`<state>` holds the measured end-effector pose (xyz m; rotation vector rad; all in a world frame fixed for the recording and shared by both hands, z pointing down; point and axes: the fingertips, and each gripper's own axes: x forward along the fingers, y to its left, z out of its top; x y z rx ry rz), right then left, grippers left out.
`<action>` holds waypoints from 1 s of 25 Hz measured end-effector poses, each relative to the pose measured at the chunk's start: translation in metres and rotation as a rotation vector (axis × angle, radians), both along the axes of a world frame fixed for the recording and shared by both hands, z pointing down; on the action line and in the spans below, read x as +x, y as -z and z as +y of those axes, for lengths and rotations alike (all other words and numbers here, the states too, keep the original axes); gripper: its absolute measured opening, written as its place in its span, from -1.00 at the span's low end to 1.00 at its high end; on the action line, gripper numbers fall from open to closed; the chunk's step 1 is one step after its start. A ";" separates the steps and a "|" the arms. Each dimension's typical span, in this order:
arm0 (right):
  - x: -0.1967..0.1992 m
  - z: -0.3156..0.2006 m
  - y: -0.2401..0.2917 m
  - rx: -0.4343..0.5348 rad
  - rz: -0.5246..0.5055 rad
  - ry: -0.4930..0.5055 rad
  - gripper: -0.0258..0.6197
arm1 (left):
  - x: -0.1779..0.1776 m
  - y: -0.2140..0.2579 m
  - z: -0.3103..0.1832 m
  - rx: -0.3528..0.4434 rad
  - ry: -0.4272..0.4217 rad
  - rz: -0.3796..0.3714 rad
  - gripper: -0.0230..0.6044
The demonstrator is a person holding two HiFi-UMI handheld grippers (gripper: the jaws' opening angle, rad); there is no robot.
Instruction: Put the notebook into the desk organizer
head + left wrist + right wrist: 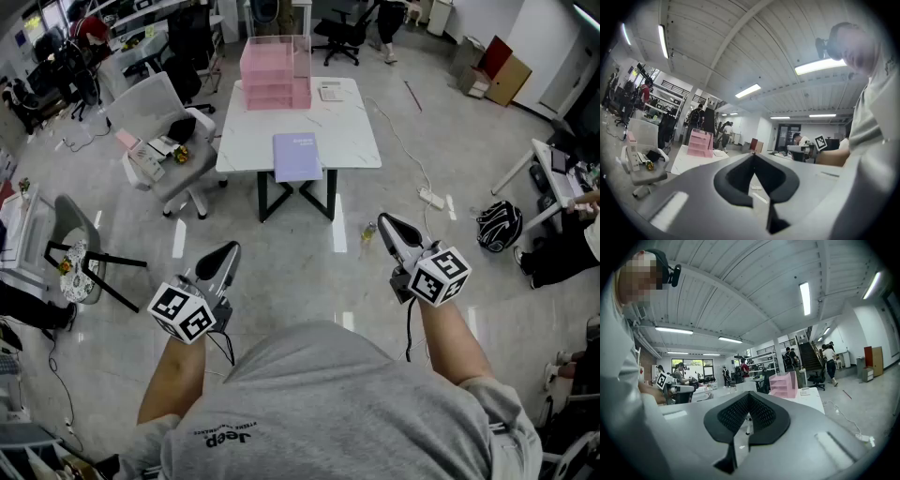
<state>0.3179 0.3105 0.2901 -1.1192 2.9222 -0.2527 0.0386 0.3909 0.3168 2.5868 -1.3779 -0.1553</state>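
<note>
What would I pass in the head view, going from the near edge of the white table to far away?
Purple notebook at the near edge of the white table → pink desk organizer at its far edge → black office chair on the floor beyond.

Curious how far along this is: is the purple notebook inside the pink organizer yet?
Out. The notebook lies flat on the table, at its near edge, apart from the organizer.
</note>
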 end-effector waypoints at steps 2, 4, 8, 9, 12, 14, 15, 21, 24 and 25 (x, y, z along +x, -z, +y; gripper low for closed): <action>0.000 0.000 0.001 0.003 0.001 0.000 -0.92 | -0.001 0.001 -0.001 0.002 0.001 0.001 -0.74; 0.000 -0.001 0.001 0.005 0.002 0.001 -0.92 | -0.001 0.001 -0.002 0.003 0.001 0.002 -0.74; 0.002 -0.004 0.000 0.006 0.001 0.001 -0.92 | 0.001 0.001 -0.005 0.003 0.003 0.005 -0.74; 0.003 -0.004 0.000 0.006 -0.001 0.001 -0.92 | 0.002 0.001 -0.005 0.003 0.003 0.006 -0.74; 0.005 -0.004 0.003 0.012 -0.025 -0.008 -0.92 | 0.002 0.001 -0.004 0.005 0.002 0.006 -0.74; 0.004 -0.003 0.008 0.016 -0.056 0.003 -0.91 | 0.001 0.002 -0.005 0.006 0.001 0.005 -0.74; 0.001 -0.002 0.010 0.017 -0.066 0.024 -0.91 | 0.001 0.002 -0.005 0.006 0.000 0.005 -0.74; -0.009 -0.001 0.002 0.001 -0.028 0.110 0.29 | 0.006 0.002 -0.010 0.005 0.000 0.003 -0.74; -0.005 -0.003 -0.002 0.005 -0.005 0.112 0.54 | 0.013 0.004 -0.012 0.002 0.006 -0.001 -0.74; -0.002 -0.004 -0.003 0.006 0.001 0.116 0.59 | 0.016 0.006 -0.013 0.004 0.009 -0.003 -0.74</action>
